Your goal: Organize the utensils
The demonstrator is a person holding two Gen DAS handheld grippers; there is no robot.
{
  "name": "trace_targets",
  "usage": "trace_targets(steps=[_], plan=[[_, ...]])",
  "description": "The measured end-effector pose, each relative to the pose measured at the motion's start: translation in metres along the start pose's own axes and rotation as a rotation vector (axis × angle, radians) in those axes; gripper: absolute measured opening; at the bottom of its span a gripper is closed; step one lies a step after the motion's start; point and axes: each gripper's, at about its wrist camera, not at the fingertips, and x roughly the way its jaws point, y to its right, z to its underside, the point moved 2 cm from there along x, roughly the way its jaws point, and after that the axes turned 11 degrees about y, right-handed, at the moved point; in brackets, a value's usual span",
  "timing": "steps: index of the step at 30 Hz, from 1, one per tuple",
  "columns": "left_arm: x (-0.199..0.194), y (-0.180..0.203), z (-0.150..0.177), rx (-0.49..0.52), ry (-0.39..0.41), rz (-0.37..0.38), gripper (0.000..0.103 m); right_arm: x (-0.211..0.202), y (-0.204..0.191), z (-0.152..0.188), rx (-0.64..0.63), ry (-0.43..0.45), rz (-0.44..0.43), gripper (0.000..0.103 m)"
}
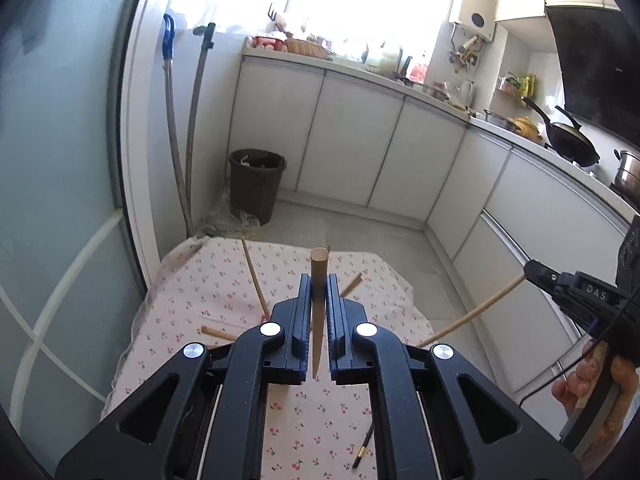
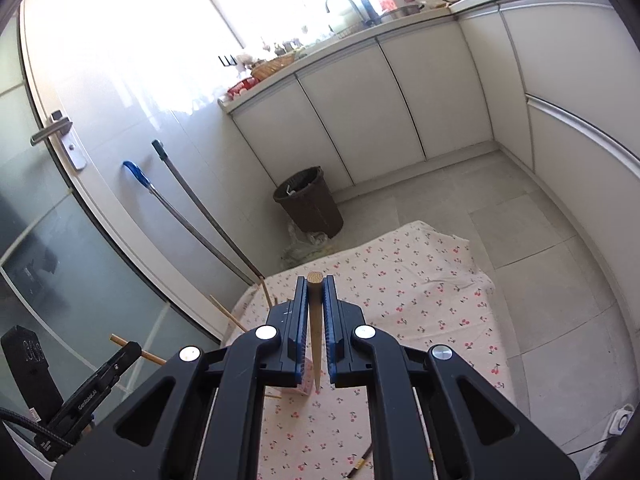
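Note:
My left gripper (image 1: 319, 284) is shut on a wooden chopstick (image 1: 319, 276) that stands along its fingers above the cherry-print tablecloth (image 1: 200, 292). My right gripper (image 2: 315, 288) is shut on another wooden chopstick (image 2: 315, 308). In the left wrist view the right gripper (image 1: 536, 274) shows at the right edge with its chopstick (image 1: 472, 314) slanting down-left. In the right wrist view the left gripper (image 2: 128, 350) shows at lower left with its chopstick (image 2: 154, 357). Several more chopsticks (image 1: 254, 278) stick up below the left gripper. A dark chopstick (image 1: 363, 444) lies on the cloth.
A pink holder box (image 2: 303, 378) stands under the right gripper. A brown waste bin (image 1: 256, 184) stands on the floor past the table. Two mop handles (image 1: 192, 128) lean on the wall. White cabinets (image 1: 352, 148) and a cluttered counter (image 1: 400, 76) run around the back and right.

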Motion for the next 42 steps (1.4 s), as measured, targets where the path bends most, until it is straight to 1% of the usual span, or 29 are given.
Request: trace_targets(steps=[4, 8, 12, 14, 15, 16, 17, 19, 22, 25, 28, 33, 37, 39, 40, 41, 42], plan=[[0.011, 0.004, -0.023, 0.016, 0.042, -0.037, 0.007, -0.003, -0.009, -0.008, 0.016, 0.028, -0.030, 0.008], [0.032, 0.002, -0.027, 0.039, 0.048, -0.083, 0.007, 0.002, -0.013, -0.010, 0.019, 0.025, -0.039, 0.008], [0.058, -0.011, -0.017, 0.014, 0.035, -0.097, 0.008, 0.012, -0.016, -0.008, 0.021, 0.012, -0.041, 0.008], [0.074, -0.020, -0.006, 0.018, -0.018, -0.131, 0.008, 0.016, -0.018, -0.008, 0.030, 0.007, -0.051, 0.008], [0.076, -0.027, -0.002, -0.009, -0.032, -0.148, 0.012, 0.018, -0.021, -0.007, 0.029, 0.005, -0.056, 0.008], [0.075, -0.034, -0.001, -0.042, -0.032, -0.157, 0.018, 0.019, -0.024, -0.006, 0.025, 0.004, -0.061, 0.008], [0.071, -0.039, -0.001, -0.067, -0.025, -0.162, 0.021, 0.021, -0.028, -0.005, 0.020, 0.004, -0.066, 0.008], [0.059, -0.049, -0.006, -0.107, 0.008, -0.182, 0.030, 0.024, -0.035, -0.002, 0.010, 0.004, -0.070, 0.008], [0.039, -0.059, -0.013, -0.161, 0.055, -0.188, 0.039, 0.030, -0.048, 0.004, -0.020, 0.012, -0.058, 0.008], [0.026, -0.066, -0.018, -0.188, 0.073, -0.189, 0.042, 0.038, -0.062, 0.011, -0.050, 0.015, -0.052, 0.008], [0.021, -0.071, -0.020, -0.211, 0.078, -0.188, 0.044, 0.046, -0.078, 0.018, -0.102, 0.036, -0.026, 0.008], [0.026, -0.072, -0.020, -0.222, 0.054, -0.172, 0.044, 0.066, -0.095, 0.026, -0.130, 0.044, -0.007, 0.008], [0.030, -0.071, -0.017, -0.207, 0.039, -0.170, 0.044, 0.082, -0.101, 0.036, -0.136, 0.046, 0.013, 0.008], [0.033, -0.069, -0.014, -0.197, 0.027, -0.173, 0.044, 0.091, -0.101, 0.045, -0.135, 0.047, 0.009, 0.008], [0.035, -0.069, -0.012, -0.193, 0.020, -0.172, 0.044, 0.097, -0.099, 0.052, -0.126, 0.030, 0.003, 0.012], [0.037, -0.067, -0.010, -0.186, 0.009, -0.169, 0.044, 0.104, -0.095, 0.059, -0.114, -0.009, 0.002, 0.023], [0.039, -0.064, -0.008, -0.174, -0.004, -0.166, 0.044, 0.109, -0.092, 0.066, -0.102, -0.042, 0.003, 0.031]])
